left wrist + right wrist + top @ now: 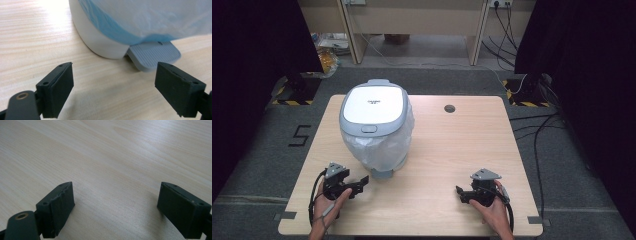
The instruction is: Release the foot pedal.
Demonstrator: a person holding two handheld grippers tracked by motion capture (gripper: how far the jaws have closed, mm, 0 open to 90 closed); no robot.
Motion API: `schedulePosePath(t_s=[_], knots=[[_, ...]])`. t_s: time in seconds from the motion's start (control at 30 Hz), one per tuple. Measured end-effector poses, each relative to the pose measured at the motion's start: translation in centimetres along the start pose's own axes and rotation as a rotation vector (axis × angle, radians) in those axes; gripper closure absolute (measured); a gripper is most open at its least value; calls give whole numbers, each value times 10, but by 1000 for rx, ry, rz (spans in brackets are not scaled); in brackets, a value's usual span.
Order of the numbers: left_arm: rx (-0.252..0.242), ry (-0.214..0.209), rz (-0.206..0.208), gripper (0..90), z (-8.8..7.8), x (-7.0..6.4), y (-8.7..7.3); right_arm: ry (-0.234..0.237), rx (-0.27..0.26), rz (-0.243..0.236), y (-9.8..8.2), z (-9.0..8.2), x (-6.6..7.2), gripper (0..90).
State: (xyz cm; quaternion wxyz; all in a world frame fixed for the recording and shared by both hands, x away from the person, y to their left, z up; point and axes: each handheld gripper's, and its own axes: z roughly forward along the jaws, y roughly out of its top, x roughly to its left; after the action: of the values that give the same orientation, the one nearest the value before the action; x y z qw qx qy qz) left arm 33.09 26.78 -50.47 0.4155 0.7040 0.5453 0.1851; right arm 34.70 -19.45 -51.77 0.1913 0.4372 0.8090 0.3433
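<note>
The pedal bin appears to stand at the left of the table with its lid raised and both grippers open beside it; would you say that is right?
Not quite: the lid of the pedal bin is closed, lying flat on the bin, as the high view shows. The rest holds: it stands at the left of the table, and the left gripper and right gripper are open.

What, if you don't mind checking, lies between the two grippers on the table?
Only bare wooden table lies between the left gripper and the right gripper, as the high view shows.
</note>
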Motion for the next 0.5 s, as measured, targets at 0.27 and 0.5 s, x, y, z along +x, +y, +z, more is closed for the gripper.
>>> schedulePosePath(t_s=[0.27, 0.5], knots=[[43, 8, 46, 149, -5, -5, -21, 0, 0, 0, 0, 0, 0, 139], [76, 20, 94, 148, -11, -10, -35, 0, 0, 1, 0, 0, 0, 139]])
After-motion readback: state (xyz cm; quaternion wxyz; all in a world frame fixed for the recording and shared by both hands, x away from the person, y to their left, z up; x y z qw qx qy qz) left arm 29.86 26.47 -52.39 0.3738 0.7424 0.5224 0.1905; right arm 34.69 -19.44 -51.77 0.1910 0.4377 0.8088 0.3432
